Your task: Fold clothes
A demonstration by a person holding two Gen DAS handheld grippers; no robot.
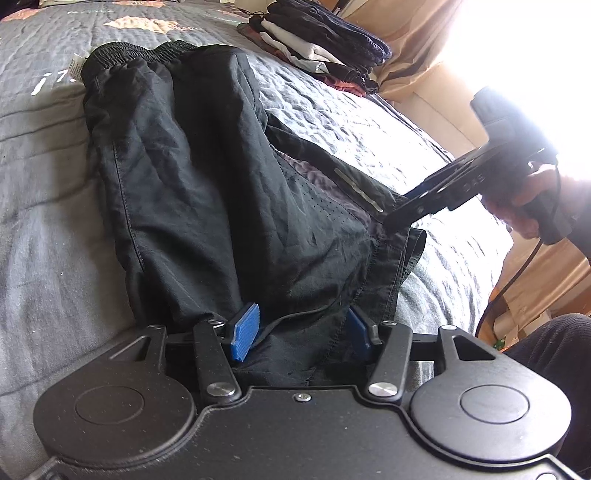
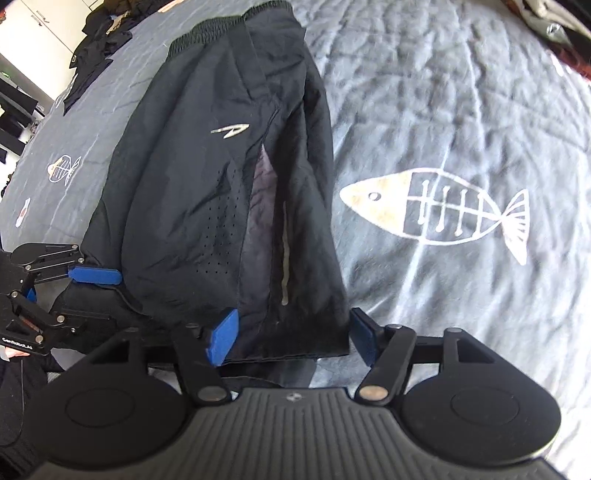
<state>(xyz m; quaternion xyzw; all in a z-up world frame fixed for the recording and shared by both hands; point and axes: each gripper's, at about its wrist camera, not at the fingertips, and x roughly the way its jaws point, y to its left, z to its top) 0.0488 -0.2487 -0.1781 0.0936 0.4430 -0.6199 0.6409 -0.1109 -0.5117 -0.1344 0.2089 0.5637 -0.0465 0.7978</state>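
Black shorts lie folded lengthwise on the grey bedspread, with the elastic waistband at the far end and the hem nearest me. My left gripper sits at the hem's left corner, its blue pads wide apart, with loose fabric lying between them. My right gripper is over the hem's right part, its pads standing either side of the hem without pinching it. From the right wrist view the left gripper shows at the left edge. In the left wrist view the right gripper reaches in from the right, held by a hand.
A stack of folded clothes sits at the far right of the bed near a curtain and a bright window. More dark garments lie at the bed's far left. A fish print marks the bedspread right of the shorts. A person's knee is close by.
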